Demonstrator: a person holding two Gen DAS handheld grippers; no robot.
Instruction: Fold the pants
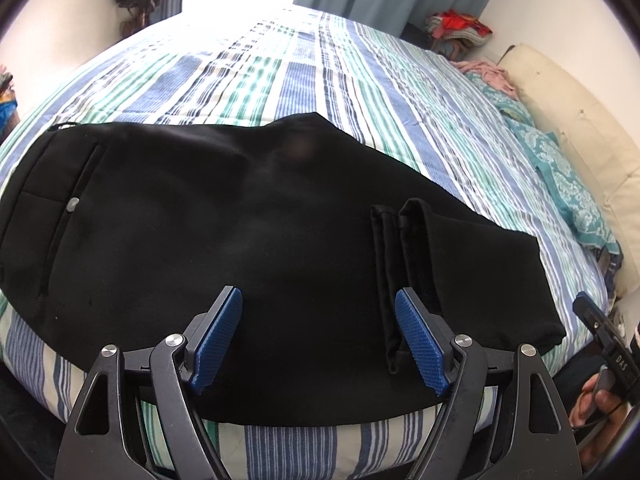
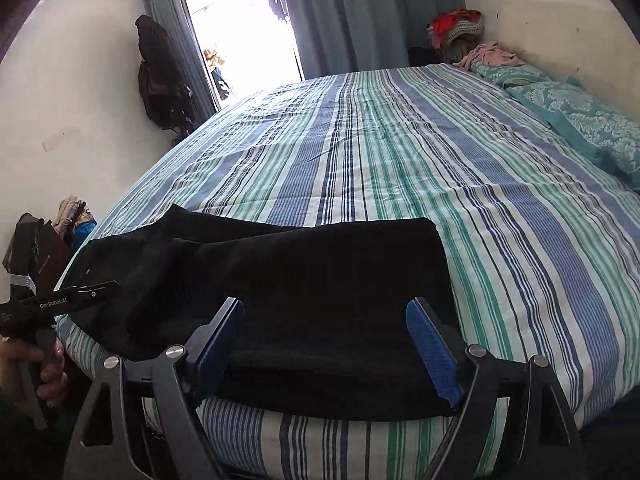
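Along the near edge of the striped bed (image 2: 400, 184) lie the black pants (image 1: 248, 248), folded partway. Both the left gripper (image 1: 318, 336) and right gripper (image 2: 326, 350) gape empty; each should probably pinch both layers squarely before folding over.

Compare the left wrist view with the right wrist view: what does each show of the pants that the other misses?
Only the left wrist view shows the waistband end with its back-pocket button and the leg hems folded back onto the fabric. Only the right wrist view shows the folded right edge of the pants seen end-on, with bare sheet beyond. Both show the black pants lying on the striped bedsheet, with open tongs, left and right, holding nothing.
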